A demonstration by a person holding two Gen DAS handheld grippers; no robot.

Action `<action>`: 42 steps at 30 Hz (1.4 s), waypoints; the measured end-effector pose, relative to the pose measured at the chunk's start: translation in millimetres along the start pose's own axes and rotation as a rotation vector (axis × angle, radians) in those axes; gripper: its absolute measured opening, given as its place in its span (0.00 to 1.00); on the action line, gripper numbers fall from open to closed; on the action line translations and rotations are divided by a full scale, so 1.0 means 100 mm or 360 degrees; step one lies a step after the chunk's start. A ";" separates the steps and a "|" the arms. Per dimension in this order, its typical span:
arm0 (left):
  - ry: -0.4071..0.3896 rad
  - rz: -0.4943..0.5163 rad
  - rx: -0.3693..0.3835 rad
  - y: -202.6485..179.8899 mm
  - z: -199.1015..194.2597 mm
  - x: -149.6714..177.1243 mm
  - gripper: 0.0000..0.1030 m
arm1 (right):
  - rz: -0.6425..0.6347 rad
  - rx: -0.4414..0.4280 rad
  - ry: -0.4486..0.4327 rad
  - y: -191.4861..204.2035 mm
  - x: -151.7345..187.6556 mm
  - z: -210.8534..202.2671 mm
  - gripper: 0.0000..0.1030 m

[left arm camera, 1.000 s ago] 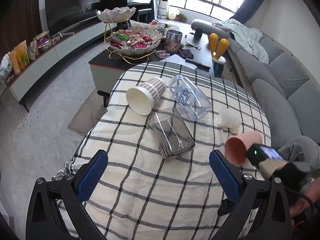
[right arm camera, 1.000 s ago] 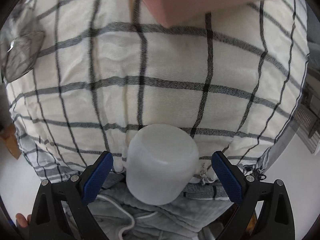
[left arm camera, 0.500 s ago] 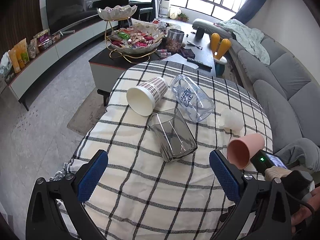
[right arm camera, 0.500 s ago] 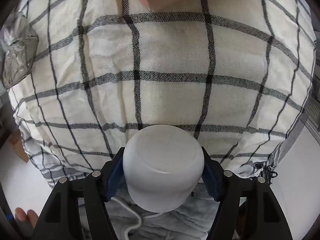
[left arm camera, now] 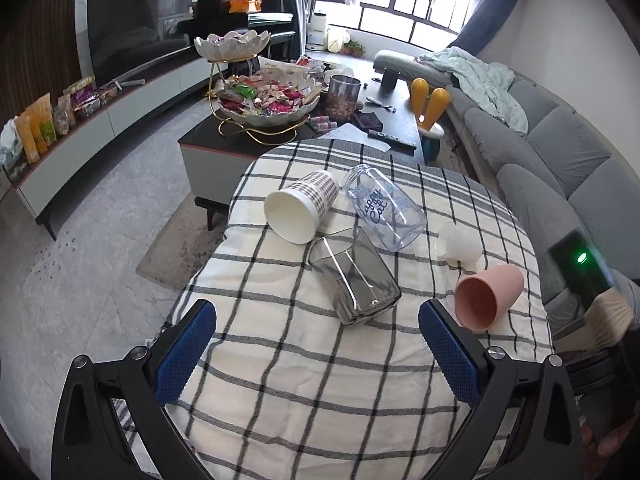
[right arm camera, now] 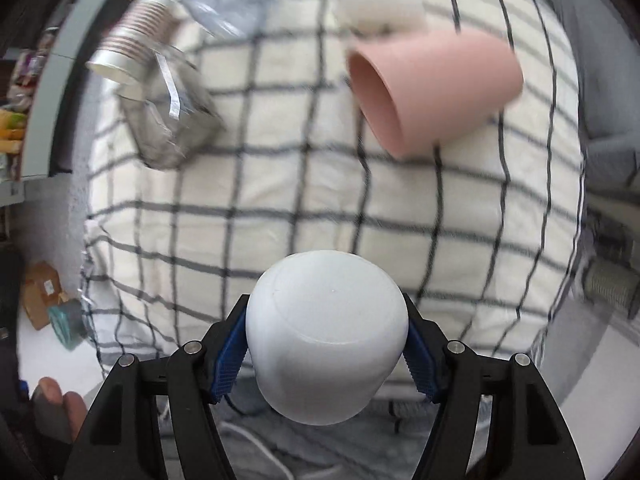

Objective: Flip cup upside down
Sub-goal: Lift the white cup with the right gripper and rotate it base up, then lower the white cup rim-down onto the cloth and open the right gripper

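A light, stiff white plastic cup (right arm camera: 326, 344) is gripped across its sidewall by the right tool (right arm camera: 326, 350), near the pink cup (right arm camera: 436, 92); the left tool (left arm camera: 316, 354) is held open.

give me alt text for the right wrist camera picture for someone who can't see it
The right gripper is shut on a white cup, its closed base facing the camera, above a checked tablecloth. Beyond it a pink cup lies on its side, with a blurred grey glass to the left.
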State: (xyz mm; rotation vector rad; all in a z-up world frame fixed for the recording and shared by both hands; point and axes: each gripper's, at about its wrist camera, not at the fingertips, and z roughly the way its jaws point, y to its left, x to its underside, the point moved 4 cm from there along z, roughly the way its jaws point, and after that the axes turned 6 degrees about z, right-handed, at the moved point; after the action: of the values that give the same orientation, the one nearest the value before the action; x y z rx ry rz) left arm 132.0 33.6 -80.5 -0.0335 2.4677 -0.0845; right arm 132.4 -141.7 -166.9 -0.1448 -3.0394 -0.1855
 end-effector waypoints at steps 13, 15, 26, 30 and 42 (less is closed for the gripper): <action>-0.0115 0.0001 -0.0185 0.23 0.11 0.35 1.00 | -0.0026 0.0043 -0.1156 -0.12 -0.05 -0.39 0.67; -0.0114 0.0006 -0.0187 0.22 0.16 0.44 1.00 | -0.0015 0.0076 -0.1315 -0.12 0.02 -0.38 0.67; -0.0109 -0.0025 -0.0192 0.32 0.36 0.69 1.00 | 0.0062 0.0233 -0.1544 -0.07 0.10 -0.12 0.67; -0.0091 -0.0027 -0.0202 0.33 0.41 0.71 1.00 | 0.0077 0.0265 -0.1496 -0.09 0.08 -0.01 0.67; -0.0070 0.0015 -0.0181 0.27 0.42 0.76 1.00 | 0.0099 0.0274 -0.1292 -0.15 0.11 0.31 0.66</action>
State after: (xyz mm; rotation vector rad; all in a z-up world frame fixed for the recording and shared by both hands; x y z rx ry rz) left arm 98.1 55.3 -162.4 -0.0716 2.4258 0.0603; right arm 117.4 -151.5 -198.3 -0.3826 -3.8207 0.1954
